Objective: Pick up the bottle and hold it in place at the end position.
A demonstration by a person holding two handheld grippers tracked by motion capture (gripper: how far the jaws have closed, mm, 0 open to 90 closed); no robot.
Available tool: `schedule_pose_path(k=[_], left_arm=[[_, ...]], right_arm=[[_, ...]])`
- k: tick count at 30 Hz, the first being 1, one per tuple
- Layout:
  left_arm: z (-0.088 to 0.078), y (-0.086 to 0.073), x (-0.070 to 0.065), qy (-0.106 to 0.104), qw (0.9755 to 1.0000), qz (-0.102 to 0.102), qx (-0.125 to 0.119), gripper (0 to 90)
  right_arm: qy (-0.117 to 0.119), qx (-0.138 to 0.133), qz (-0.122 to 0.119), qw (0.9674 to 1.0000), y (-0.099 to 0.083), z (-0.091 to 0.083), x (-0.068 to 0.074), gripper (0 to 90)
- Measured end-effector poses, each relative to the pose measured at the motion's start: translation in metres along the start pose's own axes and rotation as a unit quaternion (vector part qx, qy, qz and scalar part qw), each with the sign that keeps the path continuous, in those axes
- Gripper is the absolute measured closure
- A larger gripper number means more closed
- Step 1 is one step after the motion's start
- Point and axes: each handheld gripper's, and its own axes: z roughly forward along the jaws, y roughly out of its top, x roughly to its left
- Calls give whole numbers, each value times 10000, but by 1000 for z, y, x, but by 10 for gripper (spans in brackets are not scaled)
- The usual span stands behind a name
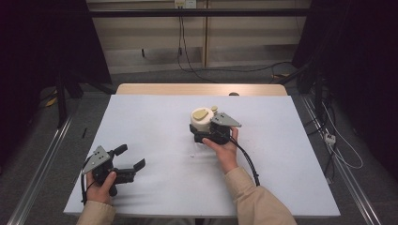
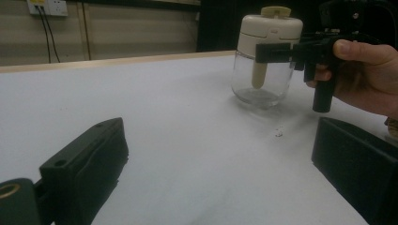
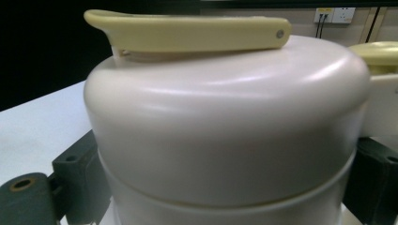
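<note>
Two hand-held grippers work over a white-covered table. On the person's right, the right gripper is clamped around the cream plastic top of a small jar, which stands upright near the middle of the table, slightly toward the right. In the left gripper view the jar shows a clear glass body under that cream top, with a pale stem hanging down inside it, and the right gripper grips it at the level of the cream top while the right hand holds the handle. In the right gripper view the two black jaws sit on either side of the cream top, pressed against it, and a yellowish flip lever lies flat across its crown. The left gripper, held in the left hand near the table's front left corner, has its jaws spread wide with nothing between them, well apart from the jar. A small white speck lies on the table just in front of the jar
</note>
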Motion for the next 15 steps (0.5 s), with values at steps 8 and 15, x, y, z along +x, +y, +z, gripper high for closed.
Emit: schedule_pose_path(k=[8,15], left_arm=[[0,-1,0,10,10000,-20,11,34],[0,-1,0,16,10000,-36,-1,34]], right_arm=[[13,-34,24,10000,1,3,2,71],[-14,-32,40,10000,0,4,0,71]])
